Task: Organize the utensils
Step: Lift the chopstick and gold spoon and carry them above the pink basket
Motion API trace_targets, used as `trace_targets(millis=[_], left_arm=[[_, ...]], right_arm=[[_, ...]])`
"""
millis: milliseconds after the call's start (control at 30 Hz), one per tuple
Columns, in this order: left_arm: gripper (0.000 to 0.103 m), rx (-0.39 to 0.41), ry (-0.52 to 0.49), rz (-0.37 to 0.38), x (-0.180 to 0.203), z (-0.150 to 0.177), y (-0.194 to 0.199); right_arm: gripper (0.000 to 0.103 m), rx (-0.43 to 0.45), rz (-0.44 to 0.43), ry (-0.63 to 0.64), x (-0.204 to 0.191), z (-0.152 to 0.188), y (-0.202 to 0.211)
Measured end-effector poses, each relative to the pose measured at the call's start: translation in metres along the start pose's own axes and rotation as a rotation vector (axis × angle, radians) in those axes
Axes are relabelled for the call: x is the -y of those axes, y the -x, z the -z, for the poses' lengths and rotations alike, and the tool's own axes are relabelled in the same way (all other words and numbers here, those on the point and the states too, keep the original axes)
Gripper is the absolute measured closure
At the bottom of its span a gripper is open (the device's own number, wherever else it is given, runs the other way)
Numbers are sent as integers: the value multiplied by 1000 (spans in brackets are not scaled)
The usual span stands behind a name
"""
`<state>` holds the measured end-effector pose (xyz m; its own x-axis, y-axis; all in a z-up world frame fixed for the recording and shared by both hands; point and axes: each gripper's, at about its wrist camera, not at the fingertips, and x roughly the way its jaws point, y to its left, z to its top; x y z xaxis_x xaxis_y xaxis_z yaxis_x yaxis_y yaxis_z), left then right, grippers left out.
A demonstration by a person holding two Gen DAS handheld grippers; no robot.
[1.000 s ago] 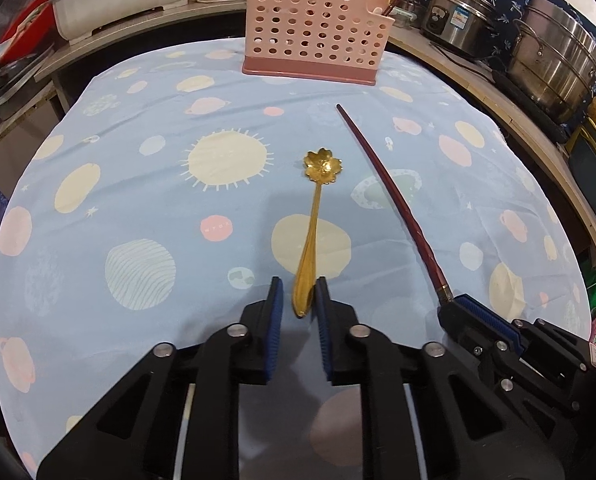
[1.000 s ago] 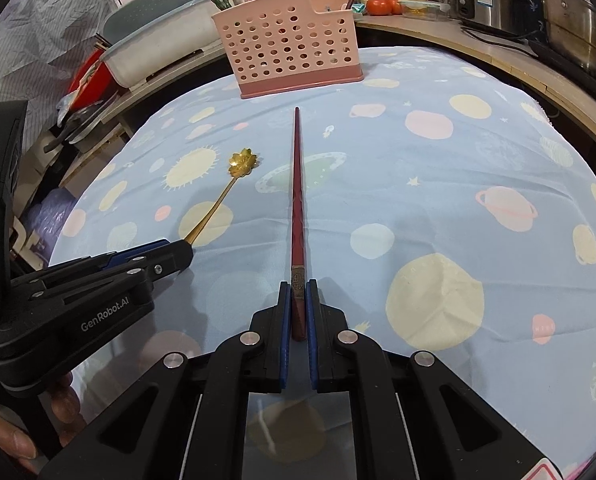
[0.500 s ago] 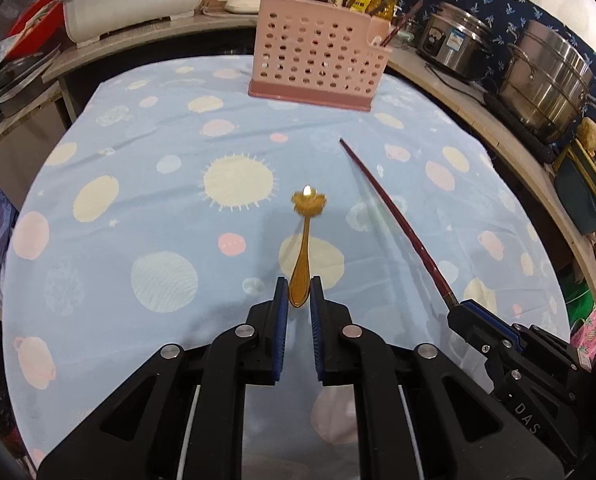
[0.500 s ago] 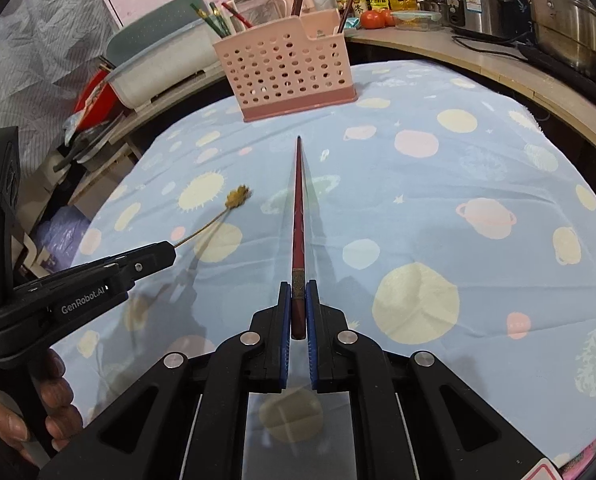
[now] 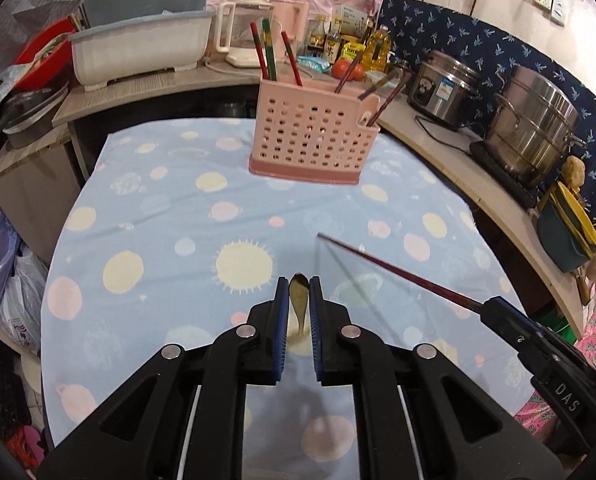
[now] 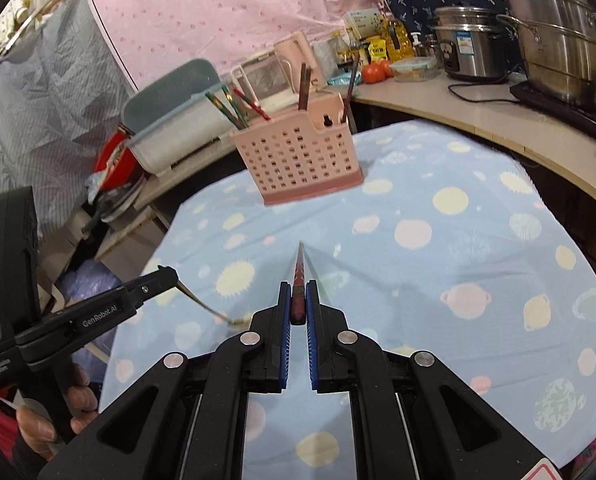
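A slim gold metal spoon (image 5: 299, 305) was clamped by its handle in the left gripper (image 5: 299, 312), and a long dark-red chopstick (image 6: 298, 280) was clamped in the right gripper (image 6: 298, 308); both were held raised above the desk's blue planet-print cloth (image 5: 158, 240). Several chopsticks were already standing in the perforated pink plastic utensil basket (image 5: 313, 140) at the far edge, well apart from both grippers. Delivery of the two held utensils was judged to remain. Open cloth lay between; a crowded counter bordered the right side.
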<state>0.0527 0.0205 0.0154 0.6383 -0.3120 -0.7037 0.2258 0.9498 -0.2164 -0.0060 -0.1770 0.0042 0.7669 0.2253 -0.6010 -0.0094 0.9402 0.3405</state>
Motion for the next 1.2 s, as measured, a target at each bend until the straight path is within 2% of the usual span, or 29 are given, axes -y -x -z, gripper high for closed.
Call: trace_targets(millis=[33, 67, 700, 967, 1200], left_arm=[[94, 7, 1, 2, 0, -4, 2], [103, 13, 1, 6, 0, -8, 3], [102, 103, -44, 39, 16, -81, 23], [102, 161, -86, 52, 31, -135, 28], [102, 247, -106, 40, 40, -198, 29]], right_arm=[[96, 10, -5, -2, -1, -5, 2], [96, 19, -10, -5, -1, -9, 4], [96, 158, -59, -1, -12, -88, 19], [96, 245, -78, 16, -17, -154, 18], [96, 356, -85, 4, -22, -233, 10]])
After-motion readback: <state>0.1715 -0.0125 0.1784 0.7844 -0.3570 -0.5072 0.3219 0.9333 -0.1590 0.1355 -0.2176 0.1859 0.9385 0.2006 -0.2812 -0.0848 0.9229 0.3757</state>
